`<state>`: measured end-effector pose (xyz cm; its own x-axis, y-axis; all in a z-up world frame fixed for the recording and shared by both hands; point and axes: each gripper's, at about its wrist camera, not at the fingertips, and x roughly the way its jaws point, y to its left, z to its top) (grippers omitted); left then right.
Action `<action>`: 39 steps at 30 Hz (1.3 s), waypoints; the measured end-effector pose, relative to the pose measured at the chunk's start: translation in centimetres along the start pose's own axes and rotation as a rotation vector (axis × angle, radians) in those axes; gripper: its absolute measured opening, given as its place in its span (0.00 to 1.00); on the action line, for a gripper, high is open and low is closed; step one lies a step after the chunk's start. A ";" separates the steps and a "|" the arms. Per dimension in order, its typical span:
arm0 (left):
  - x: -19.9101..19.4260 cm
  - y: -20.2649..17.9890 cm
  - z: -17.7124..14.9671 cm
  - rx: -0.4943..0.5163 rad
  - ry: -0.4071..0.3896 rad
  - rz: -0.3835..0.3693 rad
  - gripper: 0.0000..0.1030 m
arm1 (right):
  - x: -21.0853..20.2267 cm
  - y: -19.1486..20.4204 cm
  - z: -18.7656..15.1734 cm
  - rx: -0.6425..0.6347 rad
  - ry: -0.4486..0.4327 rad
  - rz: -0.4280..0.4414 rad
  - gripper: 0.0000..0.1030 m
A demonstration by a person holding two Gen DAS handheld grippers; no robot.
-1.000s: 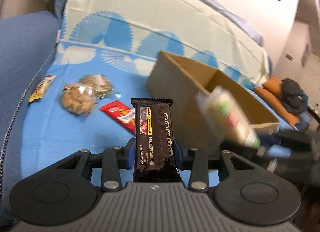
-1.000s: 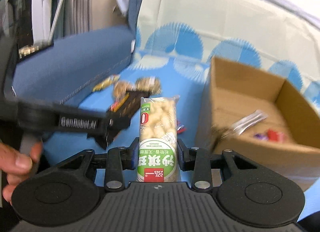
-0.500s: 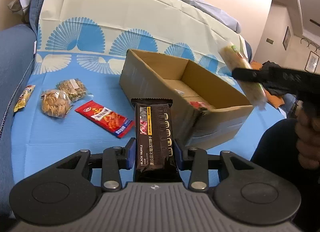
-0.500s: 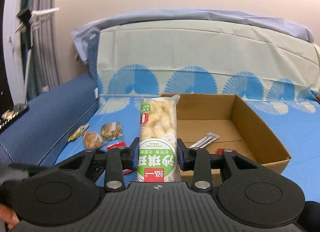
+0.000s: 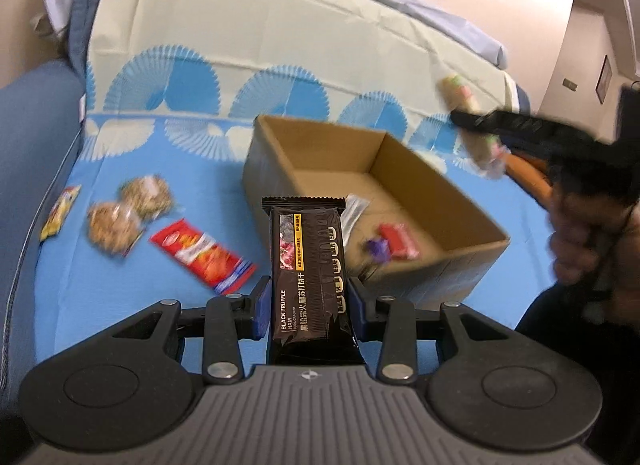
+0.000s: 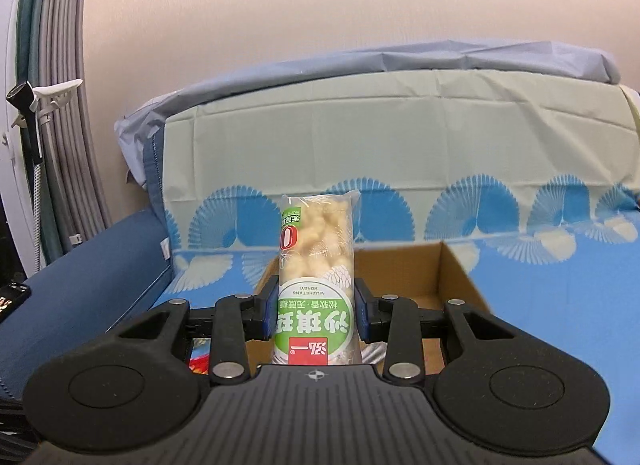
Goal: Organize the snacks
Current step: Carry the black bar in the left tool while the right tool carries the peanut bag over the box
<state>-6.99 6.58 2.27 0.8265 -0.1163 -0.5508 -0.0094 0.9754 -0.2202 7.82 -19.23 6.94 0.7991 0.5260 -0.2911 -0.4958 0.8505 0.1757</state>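
The left gripper (image 5: 308,307) is clamping a black rectangular cracker packet (image 5: 308,269) upright above the blue sheet (image 5: 100,293), beside an open brown cardboard box (image 5: 404,169). The right gripper (image 6: 316,315) is pinching a green-and-white puffed-snack tube (image 6: 316,265) over that box (image 6: 404,277).

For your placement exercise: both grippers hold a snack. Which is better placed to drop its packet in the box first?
Probably left: its hand-held gripper holds the black cracker packet directly before the cardboard box; the right hand-held gripper is beyond its far corner.

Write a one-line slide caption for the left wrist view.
Left gripper clamps a black truffle-ham cracker pack before an open cardboard box on a blue patterned sheet.
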 end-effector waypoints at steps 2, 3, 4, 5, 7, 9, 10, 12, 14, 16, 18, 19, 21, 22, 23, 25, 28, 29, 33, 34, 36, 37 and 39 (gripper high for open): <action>0.3 -1.3 1.5 0.014 -0.015 -0.011 0.42 | 0.7 -0.9 0.1 0.021 -0.007 -0.012 0.37; 0.4 -2.0 2.1 0.022 -0.020 -0.015 0.42 | 0.9 -1.4 0.1 0.045 -0.010 -0.015 0.37; 0.6 -2.9 2.9 0.032 -0.028 -0.023 0.42 | 1.1 -1.9 0.0 0.076 -0.013 -0.018 0.37; 0.8 -3.5 3.6 0.039 -0.033 -0.032 0.42 | 1.2 -2.2 0.0 0.097 -0.015 -0.020 0.37; 1.3 -4.9 5.1 0.050 -0.045 -0.046 0.42 | 1.3 -2.6 -0.1 0.124 -0.023 -0.031 0.37; 1.9 -6.0 6.3 0.053 -0.051 -0.059 0.42 | 1.3 -3.1 -0.1 0.150 -0.034 -0.041 0.37; 2.3 -6.7 7.0 0.055 -0.054 -0.067 0.42 | 1.3 -3.4 -0.2 0.166 -0.035 -0.046 0.37; 3.1 -7.7 8.2 0.062 -0.066 -0.082 0.42 | 1.3 -3.8 -0.3 0.188 -0.039 -0.056 0.37; 4.0 -8.6 9.3 0.067 -0.074 -0.086 0.42 | 1.3 -4.3 -0.4 0.209 -0.042 -0.064 0.37; 5.0 -9.3 10.4 0.065 -0.080 -0.089 0.42 | 1.4 -4.7 -0.6 0.228 -0.040 -0.081 0.37; 6.1 -10.0 11.4 0.067 -0.086 -0.083 0.42 | 1.4 -5.0 -0.6 0.240 -0.042 -0.094 0.37; 6.7 -10.3 11.9 0.066 -0.089 -0.079 0.42 | 1.3 -5.1 -0.6 0.244 -0.043 -0.098 0.37; 7.8 -10.6 12.7 0.052 -0.088 -0.074 0.42 | 1.4 -5.2 -0.7 0.245 -0.042 -0.102 0.37; 8.2 -10.6 13.0 0.043 -0.086 -0.070 0.42 | 1.4 -5.1 -0.7 0.241 -0.041 -0.105 0.37; 8.9 -10.6 13.4 0.031 -0.082 -0.066 0.42 | 1.4 -5.1 -0.7 0.236 -0.040 -0.107 0.37; 9.9 -10.5 13.9 0.009 -0.073 -0.056 0.42 | 1.5 -5.0 -0.7 0.227 -0.040 -0.109 0.37; 11.0 -10.4 14.4 -0.005 -0.062 -0.037 0.42 | 1.4 -4.8 -0.6 0.208 -0.046 -0.115 0.37; 11.3 -10.3 14.5 -0.008 -0.061 -0.035 0.42 | 1.4 -4.7 -0.6 0.201 -0.050 -0.118 0.37; 11.6 -10.3 14.8 -0.004 -0.066 -0.028 0.42 | 1.4 -4.5 -0.6 0.188 -0.057 -0.126 0.37; 11.6 -10.1 14.8 -0.006 -0.065 -0.027 0.42 | 1.4 -4.4 -0.5 0.186 -0.057 -0.126 0.37; 11.8 -10.0 14.8 -0.009 -0.062 -0.024 0.42 | 1.4 -4.4 -0.5 0.183 -0.056 -0.125 0.37; 11.9 -10.0 14.8 -0.010 -0.062 -0.024 0.42 | 1.4 -4.3 -0.6 0.180 -0.056 -0.125 0.37; 12.0 -10.1 14.9 -0.010 -0.061 -0.025 0.42 | 1.4 -4.2 -0.6 0.177 -0.056 -0.124 0.37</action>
<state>11.42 -1.87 9.91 0.8595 -0.1290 -0.4946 0.0068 0.9704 -0.2413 10.78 -22.11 5.22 0.8703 0.4128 -0.2688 -0.3292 0.8933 0.3059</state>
